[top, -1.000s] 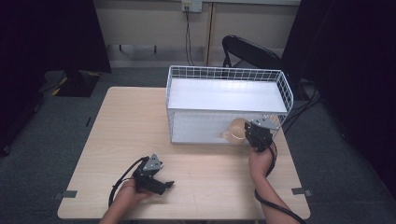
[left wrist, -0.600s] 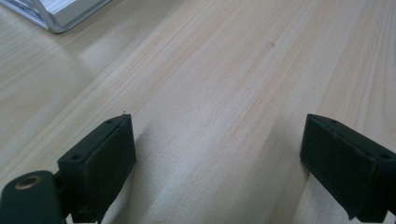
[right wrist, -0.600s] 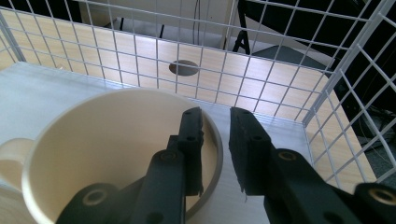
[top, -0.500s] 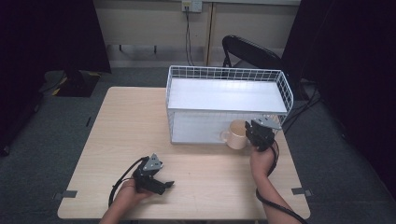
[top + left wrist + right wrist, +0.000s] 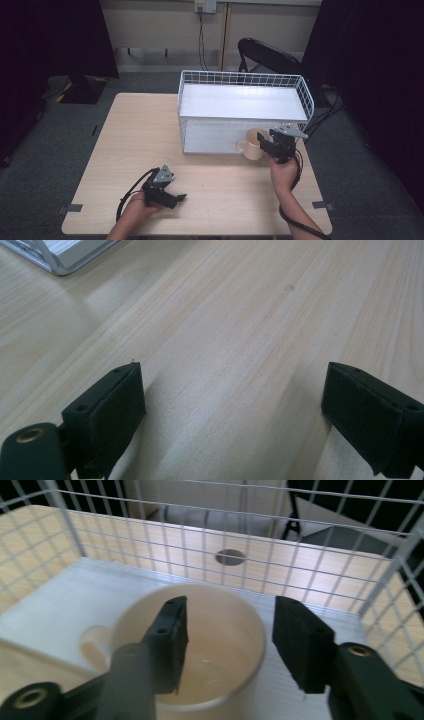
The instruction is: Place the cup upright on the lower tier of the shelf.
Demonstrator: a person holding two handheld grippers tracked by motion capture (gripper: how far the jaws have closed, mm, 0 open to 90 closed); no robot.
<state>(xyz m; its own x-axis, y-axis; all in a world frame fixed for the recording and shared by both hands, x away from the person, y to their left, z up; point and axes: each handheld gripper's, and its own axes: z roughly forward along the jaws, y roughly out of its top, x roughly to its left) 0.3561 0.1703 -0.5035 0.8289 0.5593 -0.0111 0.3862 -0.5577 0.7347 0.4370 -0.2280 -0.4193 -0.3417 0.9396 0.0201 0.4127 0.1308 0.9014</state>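
Note:
A cream mug (image 5: 250,145) stands at the front right of a white two-tier wire rack (image 5: 240,75), at the mouth of its lower tier. My right gripper (image 5: 263,141) is at the mug's right side. In the right gripper view this gripper (image 5: 231,607) is open and straddles the wall of the mug (image 5: 215,670): the left jaw is inside the cup, the right jaw outside, with a gap left. My left gripper (image 5: 176,198) rests open on the wooden table (image 5: 135,135) near the front edge. In its own view this gripper (image 5: 235,377) has nothing between its jaws.
The rack's wire wall (image 5: 240,537) rises right behind the mug. A corner of the rack's base (image 5: 65,255) lies far ahead of the left gripper. A black chair (image 5: 265,52) stands behind the table. Bare tabletop spreads left of the rack.
The mug has come a little forward out of the rack's lower tier. The right gripper has hardly shifted. The left gripper has not moved.

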